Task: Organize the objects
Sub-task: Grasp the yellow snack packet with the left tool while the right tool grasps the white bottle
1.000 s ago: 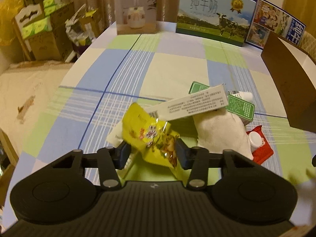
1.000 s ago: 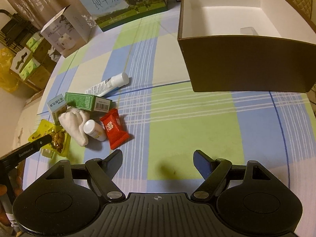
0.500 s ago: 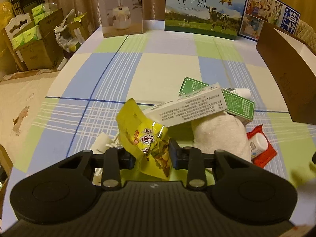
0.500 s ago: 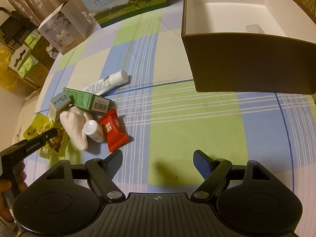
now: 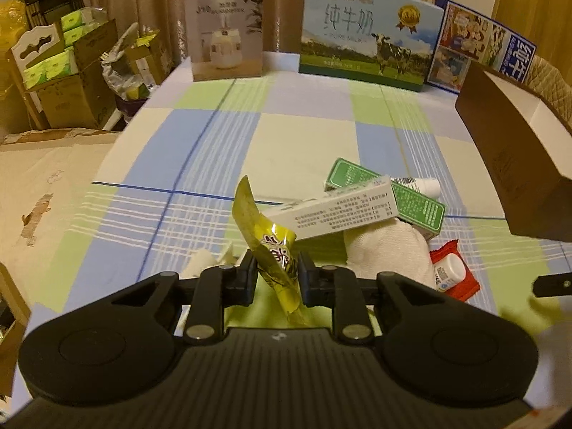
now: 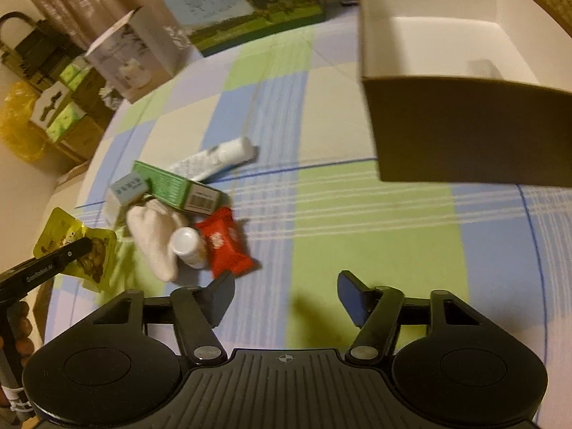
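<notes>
My left gripper (image 5: pixel 276 271) is shut on a yellow snack packet (image 5: pixel 268 239), held above the checked tablecloth; the packet also shows in the right wrist view (image 6: pixel 77 246). Beside it lies a pile: a white carton (image 5: pixel 336 211), a green carton (image 5: pixel 411 200), a white cloth (image 5: pixel 386 250), a small white bottle (image 5: pixel 448 271), a red packet (image 5: pixel 461 282) and a white tube (image 6: pixel 218 157). My right gripper (image 6: pixel 284 295) is open and empty over the cloth, right of the pile. An open brown box with a white inside (image 6: pixel 464 125) stands at the far right.
A humidifier box (image 5: pixel 225 30), a milk carton box (image 5: pixel 368 34) and a colourful box (image 5: pixel 482 50) stand along the table's far edge. Cardboard boxes (image 5: pixel 60 82) crowd the floor to the left. The table edge (image 5: pixel 107 157) curves at the left.
My left gripper has closed tighter on the yellow packet and lifted it, so it now stands on edge between the fingers. My right gripper has shifted a little towards the pile.
</notes>
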{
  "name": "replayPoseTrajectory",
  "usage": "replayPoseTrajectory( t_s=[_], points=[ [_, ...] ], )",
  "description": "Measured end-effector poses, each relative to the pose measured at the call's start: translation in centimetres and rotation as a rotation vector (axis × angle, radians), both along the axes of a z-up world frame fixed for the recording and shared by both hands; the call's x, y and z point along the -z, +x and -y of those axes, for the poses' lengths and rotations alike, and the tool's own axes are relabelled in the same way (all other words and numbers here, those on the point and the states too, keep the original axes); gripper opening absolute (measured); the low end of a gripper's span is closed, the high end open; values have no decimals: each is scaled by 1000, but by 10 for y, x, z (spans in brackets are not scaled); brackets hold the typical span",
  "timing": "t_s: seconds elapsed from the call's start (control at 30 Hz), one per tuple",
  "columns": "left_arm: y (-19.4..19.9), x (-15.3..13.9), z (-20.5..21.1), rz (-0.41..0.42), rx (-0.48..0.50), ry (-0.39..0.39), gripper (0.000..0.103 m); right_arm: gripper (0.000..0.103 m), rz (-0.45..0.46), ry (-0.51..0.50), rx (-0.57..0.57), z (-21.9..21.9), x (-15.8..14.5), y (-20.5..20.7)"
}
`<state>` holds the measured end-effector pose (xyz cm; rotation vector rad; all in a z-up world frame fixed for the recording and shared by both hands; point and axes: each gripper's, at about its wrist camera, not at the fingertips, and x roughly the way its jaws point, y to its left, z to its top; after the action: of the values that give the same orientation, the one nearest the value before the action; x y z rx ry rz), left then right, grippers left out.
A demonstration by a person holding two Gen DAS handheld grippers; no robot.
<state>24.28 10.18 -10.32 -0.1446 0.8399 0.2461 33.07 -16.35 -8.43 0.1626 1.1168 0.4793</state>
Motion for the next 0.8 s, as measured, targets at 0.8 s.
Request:
replayPoseTrajectory(
  t_s=[0.8],
  points=[
    [-24, -24, -10, -10, -66, 20, 19, 31, 107, 19, -193, -94, 37, 13]
  ],
)
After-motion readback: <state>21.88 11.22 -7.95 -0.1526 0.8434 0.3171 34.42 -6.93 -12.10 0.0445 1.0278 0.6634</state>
